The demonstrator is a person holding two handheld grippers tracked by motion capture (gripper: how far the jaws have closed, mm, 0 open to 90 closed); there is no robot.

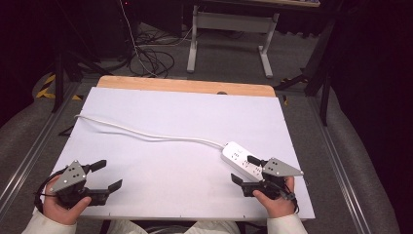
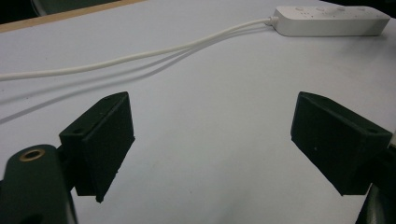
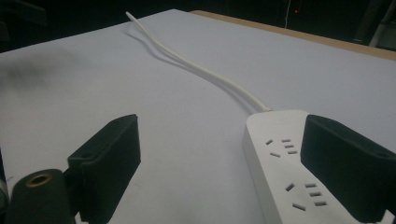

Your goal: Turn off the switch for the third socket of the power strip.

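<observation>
Power strip [image 1: 242,159] lower right of counter [image 1: 165,117], near end hidden under right gripper [image 1: 246,170], fingers apart above it; left gripper [image 1: 108,174] fingers apart, empty.

Left gripper [image 1: 104,174] held low at the near left corner, jaws spread wide and pointing right and slightly away, nothing between them; left hand [image 1: 61,204] wrapped around its body, pale sleeve at the wrist. Right gripper [image 1: 244,170] held low at the near right, jaws spread wide and pointing left, upper jaw farther from the person than the lower one. Right hand [image 1: 275,200] gripping from below, grey plate on top, forearm entering from the bottom edge.
</observation>
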